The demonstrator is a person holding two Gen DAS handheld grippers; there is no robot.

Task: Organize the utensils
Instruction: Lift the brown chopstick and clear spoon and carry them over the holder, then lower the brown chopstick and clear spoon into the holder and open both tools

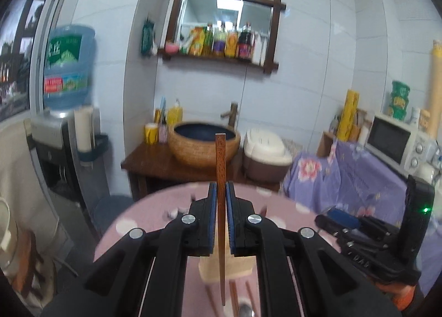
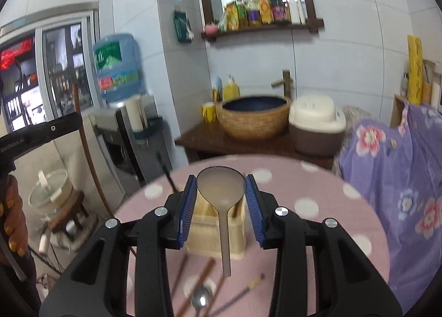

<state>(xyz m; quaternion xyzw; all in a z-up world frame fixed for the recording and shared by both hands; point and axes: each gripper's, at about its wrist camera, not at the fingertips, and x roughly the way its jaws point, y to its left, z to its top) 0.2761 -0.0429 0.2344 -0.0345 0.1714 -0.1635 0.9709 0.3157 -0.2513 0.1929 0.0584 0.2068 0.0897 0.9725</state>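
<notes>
Transfer is the step in hand: your left gripper [image 1: 221,201] pinches a wooden chopstick [image 1: 220,178] upright, your right gripper [image 2: 221,206] clamps a translucent spoon [image 2: 221,187] by its bowl, both above the pale utensil holder [image 2: 215,231] on the dotted table [image 2: 317,206]. Next, I judge, line each tip over the holder's mouth, lower, then release.

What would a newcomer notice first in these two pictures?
The left gripper is clamped on an upright wooden chopstick, and the right gripper grips a translucent plastic spoon by its bowl, handle hanging down. Below both stands a beige utensil holder on the pink dotted table.
</notes>
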